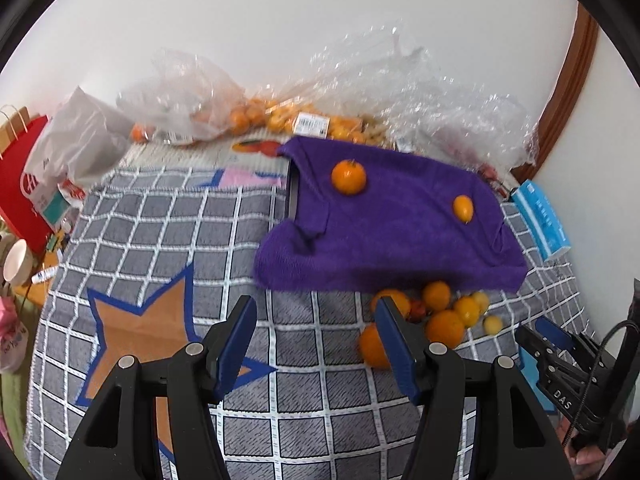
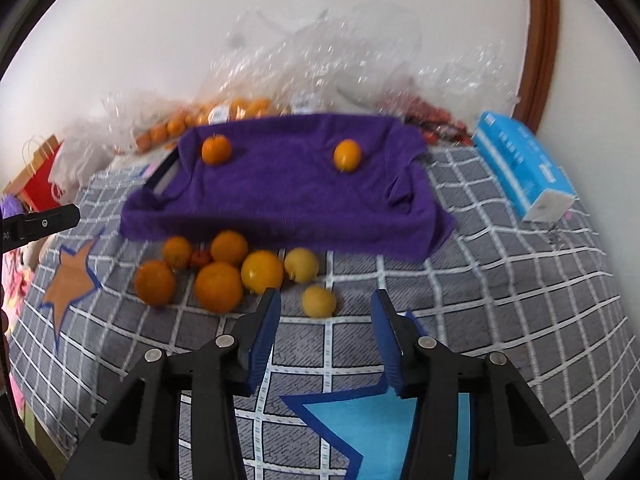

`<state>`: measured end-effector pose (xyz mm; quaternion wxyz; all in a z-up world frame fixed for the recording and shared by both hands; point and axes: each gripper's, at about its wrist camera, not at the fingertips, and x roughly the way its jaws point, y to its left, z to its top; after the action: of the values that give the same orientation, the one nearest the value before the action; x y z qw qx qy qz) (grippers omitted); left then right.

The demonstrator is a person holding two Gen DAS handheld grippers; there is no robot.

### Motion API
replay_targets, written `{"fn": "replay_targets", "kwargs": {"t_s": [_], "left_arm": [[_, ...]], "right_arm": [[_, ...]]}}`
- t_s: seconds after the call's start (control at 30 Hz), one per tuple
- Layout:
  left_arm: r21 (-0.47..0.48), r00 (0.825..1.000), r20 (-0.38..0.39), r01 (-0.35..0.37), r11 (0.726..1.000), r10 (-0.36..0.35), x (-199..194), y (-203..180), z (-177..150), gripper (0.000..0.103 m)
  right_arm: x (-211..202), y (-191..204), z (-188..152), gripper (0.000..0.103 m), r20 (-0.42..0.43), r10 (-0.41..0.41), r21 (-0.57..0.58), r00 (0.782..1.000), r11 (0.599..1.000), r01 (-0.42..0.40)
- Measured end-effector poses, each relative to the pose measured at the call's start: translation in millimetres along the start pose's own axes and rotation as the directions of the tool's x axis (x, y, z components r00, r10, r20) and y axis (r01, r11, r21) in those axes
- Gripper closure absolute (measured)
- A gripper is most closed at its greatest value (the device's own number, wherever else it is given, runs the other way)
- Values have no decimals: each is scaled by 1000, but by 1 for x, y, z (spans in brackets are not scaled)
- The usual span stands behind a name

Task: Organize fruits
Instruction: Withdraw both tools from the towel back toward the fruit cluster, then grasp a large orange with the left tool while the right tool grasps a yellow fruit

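Two fruits sit on top of the purple cloth (image 2: 280, 184): a round orange (image 2: 216, 150) toward its left end and a smaller oval yellow-orange fruit (image 2: 347, 155) toward its right, well apart from each other. The cloth is draped over a raised, box-like thing, one dark edge of which shows at the left. On the grey checked mat (image 2: 500, 280) just in front of the cloth lies a loose cluster of oranges (image 2: 218, 286) and yellow fruits (image 2: 262, 272), with one small red fruit (image 2: 200, 258) among them. A single pale yellow fruit (image 2: 319, 301) lies apart, nearest the right gripper (image 2: 325, 316), whose blue-padded jaws stand partly apart and hold nothing. The left gripper (image 1: 316, 320) is likewise partly open and empty, above bare mat to the left of the cluster. A blue tissue pack (image 2: 520, 164) rests at the right
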<state>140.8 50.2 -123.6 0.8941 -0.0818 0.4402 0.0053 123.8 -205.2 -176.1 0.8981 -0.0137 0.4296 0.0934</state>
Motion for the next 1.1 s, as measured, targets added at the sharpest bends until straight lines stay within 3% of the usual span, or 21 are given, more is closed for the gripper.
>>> {"fn": "replay_targets", "kwargs": {"t_s": [0.2,0.43,0.5,1.1], "left_arm": [[6,999,-33,-11,1000,11,15,0,-6,44],[25,999,-50,4,1000,-3,23,-5,-8,44],[31,999,-52,13,999,-11,25,-8,-8,44],[128,981,-175,107,986,-84,68,-45,-28,44]], "right_arm": [[32,3,-5,66,-59,18,-8,998,1000,-18],[49,4,-8,68,-80,13,-30,997,999,-15],[51,4,-7,77,-76,2,-35,997,999,-5],[48,0,-7,77,-76,8,-63,997,998,-13]]}}
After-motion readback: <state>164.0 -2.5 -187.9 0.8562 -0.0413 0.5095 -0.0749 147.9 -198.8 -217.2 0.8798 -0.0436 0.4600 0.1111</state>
